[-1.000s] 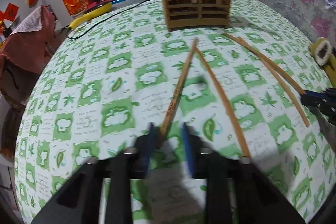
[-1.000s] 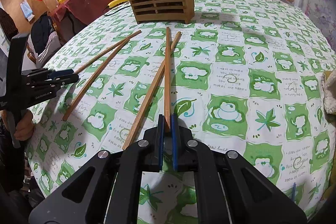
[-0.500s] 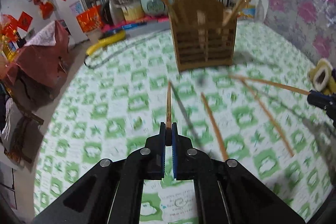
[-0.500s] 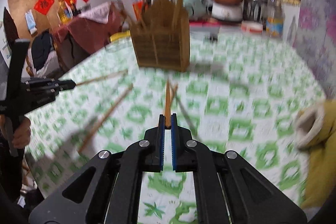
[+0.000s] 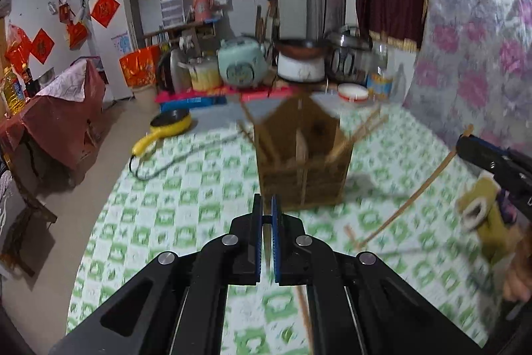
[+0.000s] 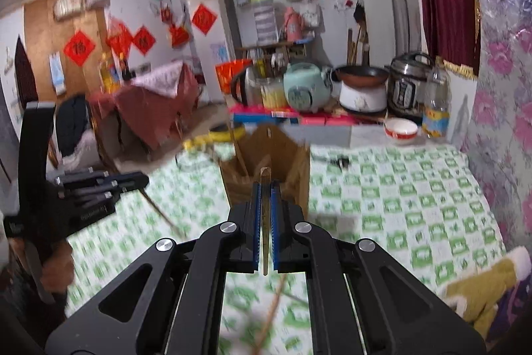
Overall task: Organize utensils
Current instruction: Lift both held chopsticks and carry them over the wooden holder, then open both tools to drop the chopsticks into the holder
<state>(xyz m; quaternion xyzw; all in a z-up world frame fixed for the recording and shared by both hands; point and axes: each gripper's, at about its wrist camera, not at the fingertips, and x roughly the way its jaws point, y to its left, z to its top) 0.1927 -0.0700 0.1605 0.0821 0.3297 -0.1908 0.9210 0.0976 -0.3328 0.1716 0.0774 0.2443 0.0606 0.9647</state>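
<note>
A wooden slatted utensil holder (image 5: 302,168) (image 6: 289,162) stands on the green-and-white tablecloth (image 5: 186,188) with several chopsticks leaning in it. My left gripper (image 5: 266,202) (image 6: 144,180) is up off the cloth and shut on a chopstick (image 6: 163,215), which slants down from its tips. My right gripper (image 6: 266,185) (image 5: 460,143) is also raised and shut on a second chopstick (image 6: 266,178) (image 5: 409,195). That one stands between the blue pads in front of the holder. Other chopsticks (image 5: 304,315) (image 6: 271,311) lie on the cloth below.
A yellow plush item with white lining (image 5: 482,215) (image 6: 482,288) lies near the table's right edge. A rice cooker (image 5: 242,65), pots, a bottle and a bowl (image 6: 400,130) crowd the counter behind the table. A yellow pan (image 5: 169,122) and a black cord lie at the far left.
Both grippers have risen off the cloth, each lifting a chopstick. The views have tilted up toward the holder and back wall. Each held chopstick now hangs down from the pads.
</note>
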